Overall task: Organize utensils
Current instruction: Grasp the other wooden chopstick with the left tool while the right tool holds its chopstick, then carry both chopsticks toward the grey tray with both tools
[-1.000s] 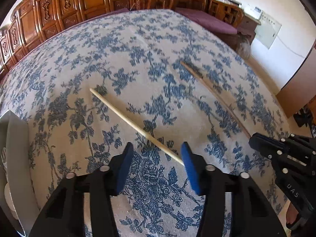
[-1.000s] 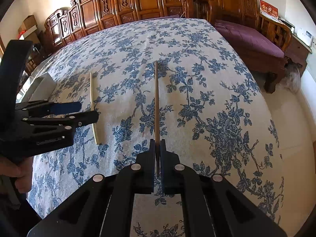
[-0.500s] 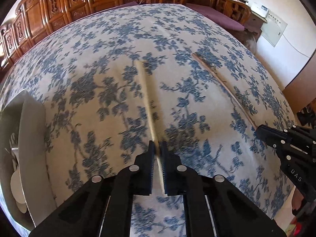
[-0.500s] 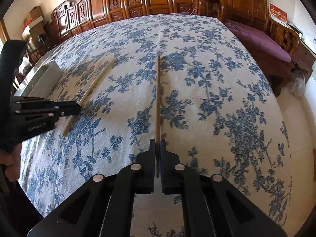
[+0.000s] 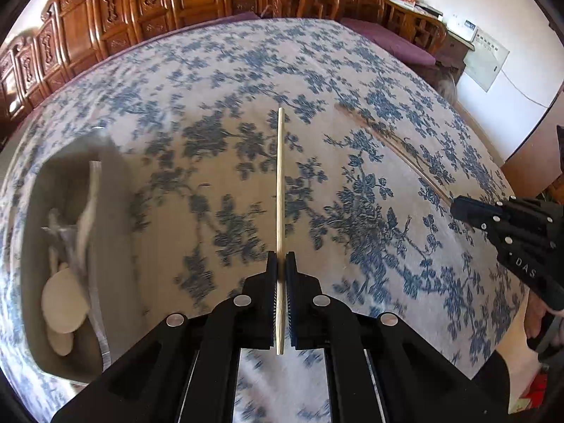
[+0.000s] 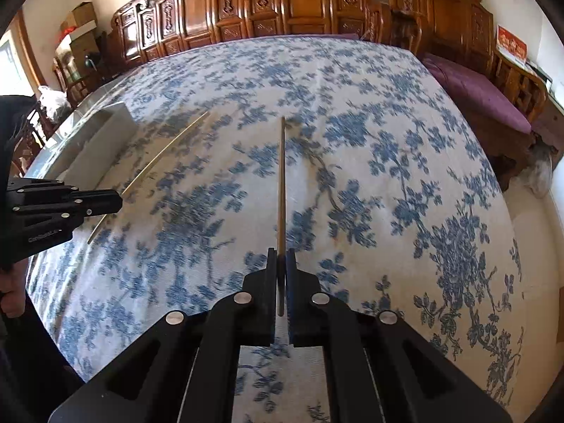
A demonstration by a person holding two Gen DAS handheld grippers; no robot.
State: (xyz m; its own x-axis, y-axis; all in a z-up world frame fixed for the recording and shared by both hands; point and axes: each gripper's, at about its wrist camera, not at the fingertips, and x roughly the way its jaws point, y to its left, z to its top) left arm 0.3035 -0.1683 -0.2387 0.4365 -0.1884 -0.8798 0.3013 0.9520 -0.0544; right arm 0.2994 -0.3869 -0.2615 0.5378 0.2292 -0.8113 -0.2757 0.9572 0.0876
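We hold one chopstick in each gripper. The left gripper [image 5: 281, 264] is clenched on the pale chopstick [image 5: 280, 190], its pads pinching the thick end so the rest points out over the flowered tablecloth [image 5: 218, 70]. The right gripper [image 6: 281, 264] is clenched on the darker chopstick [image 6: 281, 183] in the same way.

We judge both sticks light, stiff and smooth. Held so near one end, each could pivot or slip between the pads, so a firm pinch matters.

Only the left view shows into the grey tray [image 5: 116, 183] at the table's left side, where a pale spoon [image 5: 63, 299] and blurred metal cutlery already lie. The right view shows just the tray's outer wall, but it shows the left gripper side-on, with its chopstick sticking out at both ends.
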